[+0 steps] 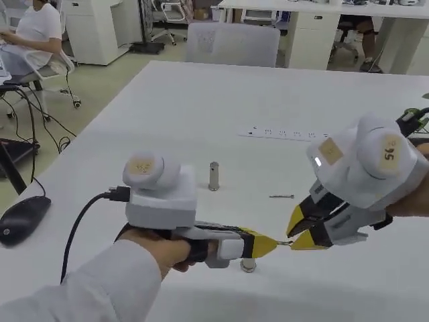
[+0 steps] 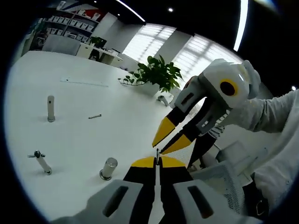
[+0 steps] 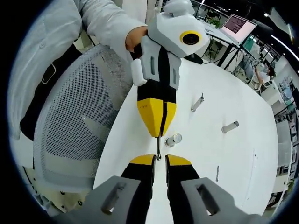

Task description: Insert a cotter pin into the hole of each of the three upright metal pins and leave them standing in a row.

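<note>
Head view. You held the left claw low over the white desk, pinched shut on a thin cotter pin. The right claw met it tip to tip, parted narrowly. The far metal pin stood upright. The near metal pin stood just below the left claw. A spare cotter pin lay flat between the two pins, with a power strip beyond.

Left gripper view. The cotter pin stuck out from the closed left claw. The right claw made a slim V at the pin's free end. A fitted metal pin, with a cotter through it, leaned on the desk.

Right gripper view. The right claw stood slightly open, and the cotter pin reached into its gap from the left claw. A mesh chair sat beside the desk.
</note>
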`<action>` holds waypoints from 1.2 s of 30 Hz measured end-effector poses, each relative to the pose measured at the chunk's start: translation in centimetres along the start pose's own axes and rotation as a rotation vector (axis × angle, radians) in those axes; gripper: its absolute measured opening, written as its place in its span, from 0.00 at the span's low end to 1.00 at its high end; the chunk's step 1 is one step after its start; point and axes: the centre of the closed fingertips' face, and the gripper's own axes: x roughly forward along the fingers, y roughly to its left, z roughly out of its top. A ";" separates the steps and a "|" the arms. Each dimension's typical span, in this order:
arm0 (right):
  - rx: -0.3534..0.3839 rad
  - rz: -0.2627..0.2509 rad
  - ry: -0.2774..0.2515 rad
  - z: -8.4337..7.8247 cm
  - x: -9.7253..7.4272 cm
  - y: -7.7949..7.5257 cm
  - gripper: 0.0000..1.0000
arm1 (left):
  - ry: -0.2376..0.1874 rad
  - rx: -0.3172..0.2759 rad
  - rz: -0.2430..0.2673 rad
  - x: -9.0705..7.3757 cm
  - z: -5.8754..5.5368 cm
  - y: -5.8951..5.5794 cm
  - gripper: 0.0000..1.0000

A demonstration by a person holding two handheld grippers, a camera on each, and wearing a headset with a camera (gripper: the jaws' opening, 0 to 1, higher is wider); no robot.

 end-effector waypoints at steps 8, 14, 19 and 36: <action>0.037 0.052 -0.042 0.4 0.1 0.8 0.10 | 0.009 0.164 -0.018 -0.4 0.1 -0.6 0.00; 0.039 0.079 -0.079 0.9 0.2 1.3 0.10 | 0.013 0.273 -0.032 -0.6 0.1 -0.9 0.00; 0.040 0.098 -0.099 1.3 0.2 1.7 0.08 | 0.015 0.347 -0.049 -0.6 0.0 -1.4 0.00; 0.022 0.109 -0.107 1.9 0.1 2.3 0.05 | 0.031 0.447 -0.053 -0.8 -0.4 -1.2 0.00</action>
